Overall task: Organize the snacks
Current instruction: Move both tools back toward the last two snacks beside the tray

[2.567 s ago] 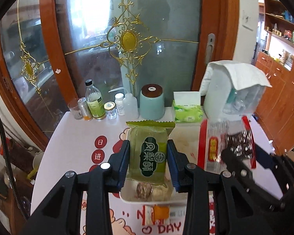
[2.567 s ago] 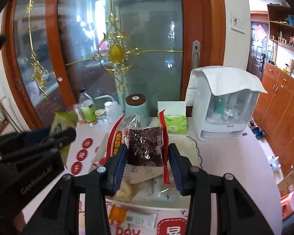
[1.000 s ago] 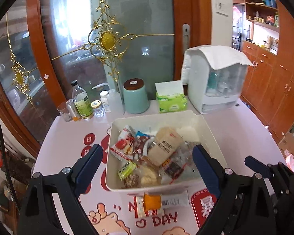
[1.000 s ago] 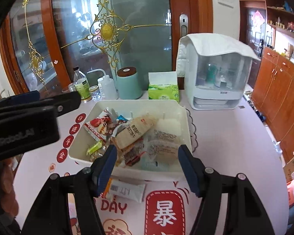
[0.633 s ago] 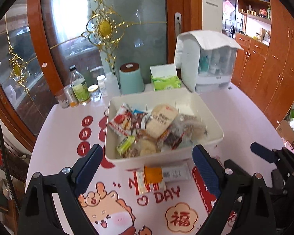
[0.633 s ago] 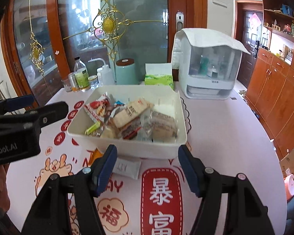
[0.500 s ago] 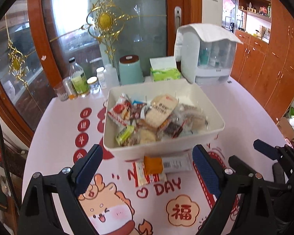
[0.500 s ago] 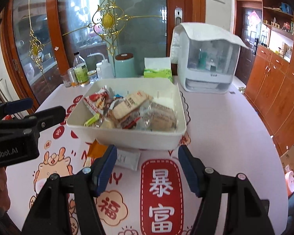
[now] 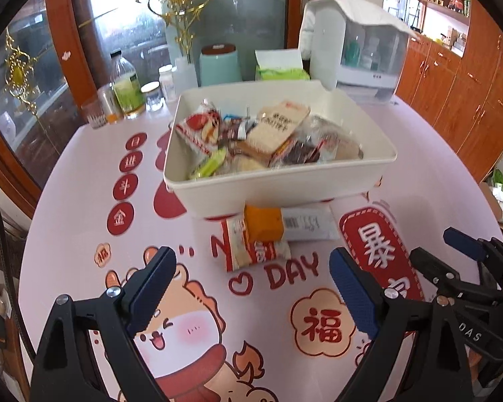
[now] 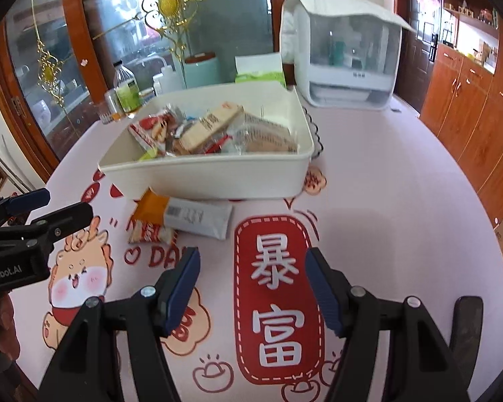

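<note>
A white bin (image 9: 285, 184) (image 10: 218, 176) full of several wrapped snacks stands on the pink printed tablecloth. In front of it lie loose packets: an orange one (image 9: 263, 222) (image 10: 151, 206), a red-and-white one (image 9: 248, 248) (image 10: 151, 234) and a white one (image 9: 306, 224) (image 10: 198, 217). My left gripper (image 9: 253, 279) hovers open just in front of these packets, nothing between its fingers. My right gripper (image 10: 251, 276) is open and empty over the red banner print, right of the packets. Each gripper shows at the edge of the other's view.
Behind the bin stand a green-label bottle (image 9: 125, 87), small jars, a mint canister (image 9: 218, 65), a tissue box (image 9: 280, 67) and a white cabinet-like appliance (image 9: 355, 53) (image 10: 345, 53). A glass door with gold ornament is beyond; wooden cabinets at right.
Both grippers, which earlier held a green packet and a dark snack bag over the bin, are now empty. They have drawn back and sunk toward the table in front of the bin.
</note>
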`<state>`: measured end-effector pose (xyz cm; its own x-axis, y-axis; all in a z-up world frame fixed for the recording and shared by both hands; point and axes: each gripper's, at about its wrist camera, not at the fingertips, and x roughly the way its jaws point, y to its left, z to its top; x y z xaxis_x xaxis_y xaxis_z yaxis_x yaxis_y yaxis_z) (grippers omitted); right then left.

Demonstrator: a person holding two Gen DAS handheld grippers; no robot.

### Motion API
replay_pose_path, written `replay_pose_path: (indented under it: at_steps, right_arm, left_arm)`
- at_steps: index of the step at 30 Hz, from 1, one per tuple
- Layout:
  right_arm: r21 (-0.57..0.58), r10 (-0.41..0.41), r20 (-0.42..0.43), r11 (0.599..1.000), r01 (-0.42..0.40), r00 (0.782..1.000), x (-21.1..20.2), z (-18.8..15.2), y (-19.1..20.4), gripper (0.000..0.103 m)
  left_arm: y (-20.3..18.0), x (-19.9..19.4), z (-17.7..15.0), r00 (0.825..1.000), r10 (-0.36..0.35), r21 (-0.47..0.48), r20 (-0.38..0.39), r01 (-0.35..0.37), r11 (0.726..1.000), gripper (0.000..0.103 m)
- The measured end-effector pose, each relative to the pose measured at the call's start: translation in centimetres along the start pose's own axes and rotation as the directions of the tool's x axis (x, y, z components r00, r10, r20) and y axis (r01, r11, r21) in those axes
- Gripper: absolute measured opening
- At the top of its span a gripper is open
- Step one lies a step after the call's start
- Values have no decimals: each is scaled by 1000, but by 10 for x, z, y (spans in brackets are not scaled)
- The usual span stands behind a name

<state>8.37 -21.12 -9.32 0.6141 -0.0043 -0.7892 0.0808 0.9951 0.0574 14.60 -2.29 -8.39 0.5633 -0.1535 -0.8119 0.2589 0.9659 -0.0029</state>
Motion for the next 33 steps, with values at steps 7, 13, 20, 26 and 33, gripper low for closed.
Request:
replay_pose_path:
  at_steps: [7, 13, 20, 26, 33]
  right_arm:
    - [27, 34, -35, 999, -33, 999, 22, -15, -19, 66]
    - [82, 115, -83, 991, -109, 990, 47, -12, -40, 66]
    - [15, 166, -101, 986, -165, 981, 75, 8, -31, 66]
    - [-302, 223, -133, 919, -254, 966, 104, 25, 20, 66]
    - [-511, 255, -151, 807, -296, 955, 132, 39, 54, 66]
  left_arm:
    - [5, 31, -16, 998, 11, -9, -64, -11, 1000, 92]
    - [11, 61, -20, 992, -12, -49, -128, 6, 999, 92]
    - [17, 88, -18, 986, 7, -93, -166, -23, 995, 92]
    - [33, 104, -15, 979, -7, -134, -205, -21, 991, 92]
    - [39, 112, -9, 976, -22, -145, -216, -10, 989, 92]
